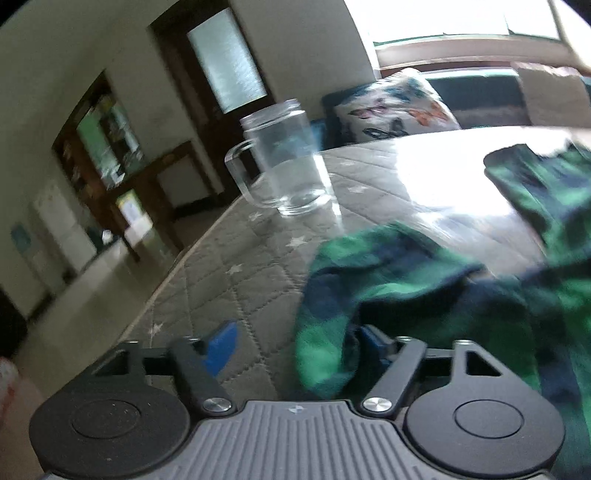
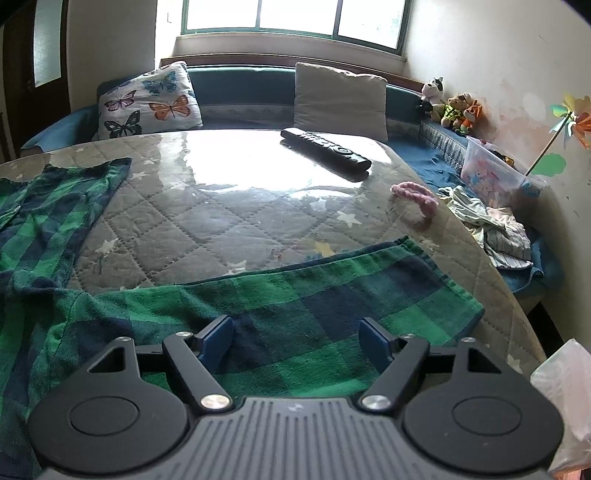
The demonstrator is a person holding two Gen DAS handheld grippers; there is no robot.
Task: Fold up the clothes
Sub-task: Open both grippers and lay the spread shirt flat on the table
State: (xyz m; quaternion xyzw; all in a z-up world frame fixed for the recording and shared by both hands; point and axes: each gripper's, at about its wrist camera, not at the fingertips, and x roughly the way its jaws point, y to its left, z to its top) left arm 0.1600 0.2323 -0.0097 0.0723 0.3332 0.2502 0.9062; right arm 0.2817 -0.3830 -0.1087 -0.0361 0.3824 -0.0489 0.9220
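The green and navy checked garment [image 2: 295, 306] lies flat across the lower frame, long axis left to right, one part [image 2: 62, 206] reaching toward upper left; the right gripper [image 2: 295, 341] hangs released over it; the left gripper [image 1: 295, 343] gapes, cloth draped by one finger; a quilted table [image 2: 229, 206] holds a remote [image 2: 325, 149] and glass mug [image 1: 284, 166]; a window [image 2: 291, 18] glares above.

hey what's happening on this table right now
A person is folding a green and navy plaid garment on a quilted table, with tongs in each hand. The right tongs are open just above the flat plaid cloth, gripping nothing. The left tongs hang over a bunched fold of the same fabric near one finger; the picture is too blurred to tell whether it is gripped. A glass mug, a remote and a pink hair tie also lie on the table.
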